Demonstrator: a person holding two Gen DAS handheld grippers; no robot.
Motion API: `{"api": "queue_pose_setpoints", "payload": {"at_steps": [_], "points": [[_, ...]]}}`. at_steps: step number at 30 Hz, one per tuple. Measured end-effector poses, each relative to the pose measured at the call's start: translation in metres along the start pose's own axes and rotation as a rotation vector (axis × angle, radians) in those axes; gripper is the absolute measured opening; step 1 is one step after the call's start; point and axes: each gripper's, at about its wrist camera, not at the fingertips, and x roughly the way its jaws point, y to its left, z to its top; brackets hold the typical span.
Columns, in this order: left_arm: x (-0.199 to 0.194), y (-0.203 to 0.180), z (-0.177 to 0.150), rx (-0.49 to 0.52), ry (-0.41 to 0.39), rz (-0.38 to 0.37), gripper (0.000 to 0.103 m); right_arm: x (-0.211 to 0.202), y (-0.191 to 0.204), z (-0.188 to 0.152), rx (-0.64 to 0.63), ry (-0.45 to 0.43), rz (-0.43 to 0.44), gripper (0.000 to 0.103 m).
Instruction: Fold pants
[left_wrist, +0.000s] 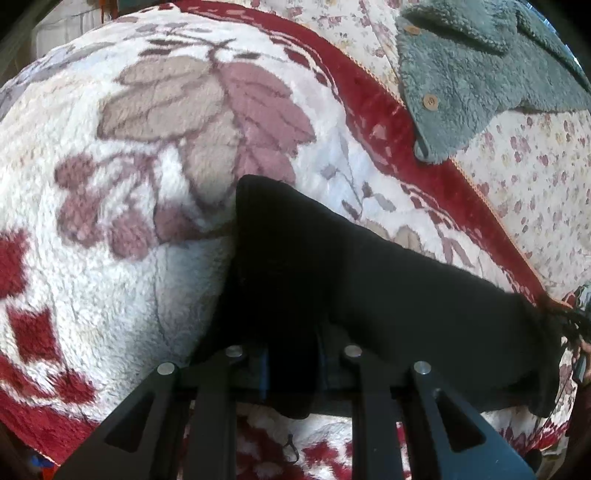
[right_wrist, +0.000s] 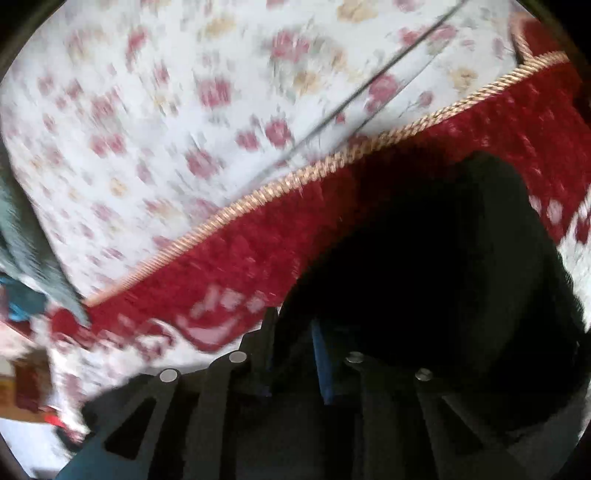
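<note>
Black pants (left_wrist: 369, 288): left wrist view shows them as a dark band from frame center down to the lower right, lying on a plush floral blanket (left_wrist: 110, 206). One end is pinched between the 2 fingers of the left gripper (left_wrist: 291, 365), clenched on the fabric at lower center. A frayed dark edge shows at the far right.

Right wrist view, blurred: pants (right_wrist: 443, 266) fill the lower right as a black mound. The right gripper (right_wrist: 291, 362) sits at lower center with its fingers closed in on the cloth, grasping it.

Blanket has a cream field, mauve and tan leaves, and a red border (right_wrist: 258, 251) edged with gold braid (right_wrist: 280, 184). Beyond it, a pale sheet with small flowers (right_wrist: 147, 129). Upper right of the left view: a grey-green fleece garment (left_wrist: 472, 74) with 2 wooden buttons, overlapping the red border.
</note>
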Motion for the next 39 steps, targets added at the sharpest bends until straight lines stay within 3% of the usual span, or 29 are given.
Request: {"api": "queue_pose_setpoints", "payload": {"at_steps": [3, 7, 14, 19, 25, 27, 30, 32, 35, 38, 39], "points": [[-0.011, -0.006, 0.010, 0.003, -0.027, -0.006, 0.019, -0.031, -0.008, 0.000, 0.041, -0.078, 0.115, 0.020], [-0.031, -0.024, 0.028, 0.028, -0.075, -0.031, 0.019, -0.075, -0.008, -0.001, 0.058, -0.180, 0.205, 0.019], [-0.056, -0.059, 0.060, 0.071, -0.130, -0.099, 0.019, -0.153, 0.002, -0.010, 0.050, -0.345, 0.301, 0.019], [-0.045, -0.049, 0.056, 0.059, -0.090, -0.091, 0.019, -0.191, -0.005, -0.061, -0.004, -0.389, 0.312, 0.019], [-0.029, -0.003, 0.033, -0.006, -0.009, -0.076, 0.020, -0.162, -0.051, -0.161, 0.061, -0.323, 0.302, 0.019], [-0.021, 0.002, 0.025, 0.005, 0.024, -0.055, 0.020, -0.154, -0.072, -0.184, 0.109, -0.323, 0.297, 0.019], [-0.025, 0.007, 0.021, -0.003, 0.018, -0.080, 0.020, -0.146, -0.100, -0.208, 0.195, -0.305, 0.286, 0.016], [-0.033, 0.009, 0.022, -0.008, -0.001, -0.111, 0.020, -0.150, -0.110, -0.213, 0.221, -0.321, 0.302, 0.015], [-0.039, 0.005, 0.025, 0.009, -0.009, -0.100, 0.020, -0.153, -0.108, -0.207, 0.190, -0.311, 0.324, 0.016], [-0.043, 0.000, 0.025, 0.020, -0.024, -0.088, 0.020, -0.144, -0.093, -0.195, 0.180, -0.291, 0.279, 0.021], [-0.044, 0.001, 0.025, 0.016, -0.024, -0.089, 0.020, -0.144, -0.089, -0.187, 0.182, -0.316, 0.253, 0.030]]}}
